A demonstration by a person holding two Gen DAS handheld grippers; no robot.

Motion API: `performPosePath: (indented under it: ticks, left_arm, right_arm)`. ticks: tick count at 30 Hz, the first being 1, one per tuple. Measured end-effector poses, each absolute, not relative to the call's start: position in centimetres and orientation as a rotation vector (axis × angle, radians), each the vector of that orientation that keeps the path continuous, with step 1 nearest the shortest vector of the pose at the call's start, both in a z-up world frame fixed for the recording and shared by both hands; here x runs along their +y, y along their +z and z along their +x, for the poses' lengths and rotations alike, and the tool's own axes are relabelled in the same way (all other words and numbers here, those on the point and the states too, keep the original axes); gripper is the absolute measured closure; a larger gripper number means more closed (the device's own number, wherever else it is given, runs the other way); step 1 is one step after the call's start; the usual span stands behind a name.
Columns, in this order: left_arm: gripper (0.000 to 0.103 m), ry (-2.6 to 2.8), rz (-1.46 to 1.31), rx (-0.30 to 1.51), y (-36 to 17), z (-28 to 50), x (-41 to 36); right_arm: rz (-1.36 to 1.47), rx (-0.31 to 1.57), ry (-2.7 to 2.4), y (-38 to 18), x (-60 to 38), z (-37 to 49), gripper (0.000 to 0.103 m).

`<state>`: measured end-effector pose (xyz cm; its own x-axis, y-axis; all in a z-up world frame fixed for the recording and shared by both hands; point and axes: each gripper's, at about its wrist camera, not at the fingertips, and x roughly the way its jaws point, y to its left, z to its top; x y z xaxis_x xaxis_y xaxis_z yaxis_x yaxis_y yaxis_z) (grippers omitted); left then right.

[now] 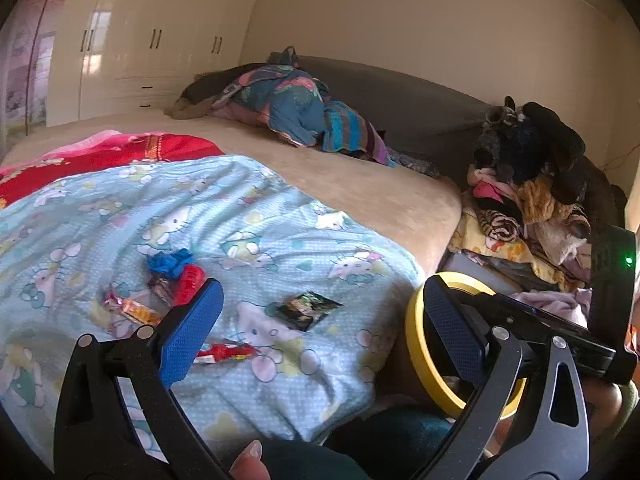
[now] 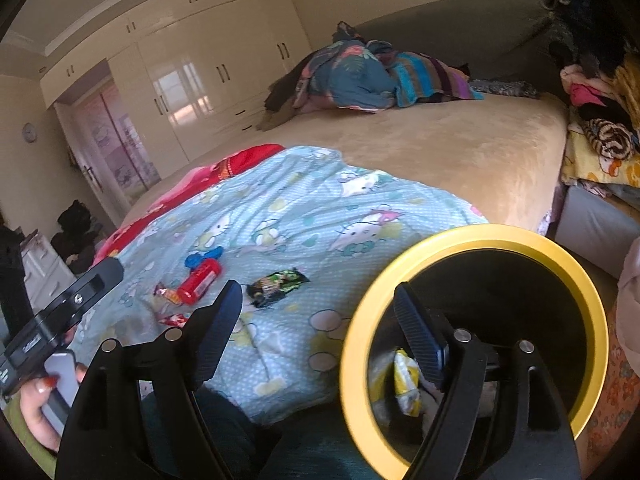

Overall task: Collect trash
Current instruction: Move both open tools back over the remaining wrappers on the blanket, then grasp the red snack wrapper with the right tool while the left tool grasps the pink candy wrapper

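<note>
Several wrappers lie on the light blue Hello Kitty blanket [image 1: 248, 208]: a crumpled blue one [image 1: 170, 261], a red one [image 1: 192, 286], an orange-pink one [image 1: 132, 310], a red one [image 1: 226, 353] near my left finger, and a dark green packet [image 1: 306, 309]. A yellow-rimmed bin [image 2: 472, 248] stands by the bed's near edge with yellow trash [image 2: 406, 384] inside; it also shows in the left wrist view [image 1: 414, 332]. My left gripper [image 1: 320, 320] is open and empty above the blanket's edge. My right gripper [image 2: 320, 320] is open and empty, its right finger over the bin.
A beige bed [image 1: 360, 176] carries a heap of blue bedding [image 1: 296, 108] at the headboard. A pile of clothes [image 1: 528, 200] sits right of the bed. Wardrobes [image 1: 152, 40] line the far wall. A red blanket [image 1: 100, 160] lies beyond the blue one.
</note>
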<state>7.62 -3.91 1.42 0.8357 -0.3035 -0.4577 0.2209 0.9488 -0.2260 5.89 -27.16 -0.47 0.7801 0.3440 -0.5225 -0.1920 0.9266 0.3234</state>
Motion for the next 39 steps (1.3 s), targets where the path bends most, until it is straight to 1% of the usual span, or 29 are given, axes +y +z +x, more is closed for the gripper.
performPosePath:
  ticks: [18, 30, 33, 37, 39]
  left_arm:
    - [0.011, -0.131, -0.256, 0.520, 0.3, 8.7, 2.7]
    - [0.011, -0.029, -0.347, 0.562, -1.3, 9.6, 8.4]
    - [0.011, 0.002, -0.388, 0.587, -2.3, 9.8, 10.2]
    - [0.020, 0.030, -0.429, 0.629, -3.9, 10.2, 11.7]
    - [0.023, 0.040, -0.456, 0.654, -4.8, 10.4, 12.4]
  right_arm:
    - [0.126, 0.633, 0.445, -0.8, -19.6, 6.4, 0.027]
    - [0.022, 0.709, 0.549, -2.7, -14.8, 9.0, 0.028]
    - [-0.032, 0.730, 0.587, -3.3, -13.0, 9.6, 0.033]
    - [-0.112, 0.759, 0.636, -4.2, -10.6, 10.5, 0.038]
    - [-0.146, 0.777, 0.653, -4.9, -9.6, 10.9, 0.039]
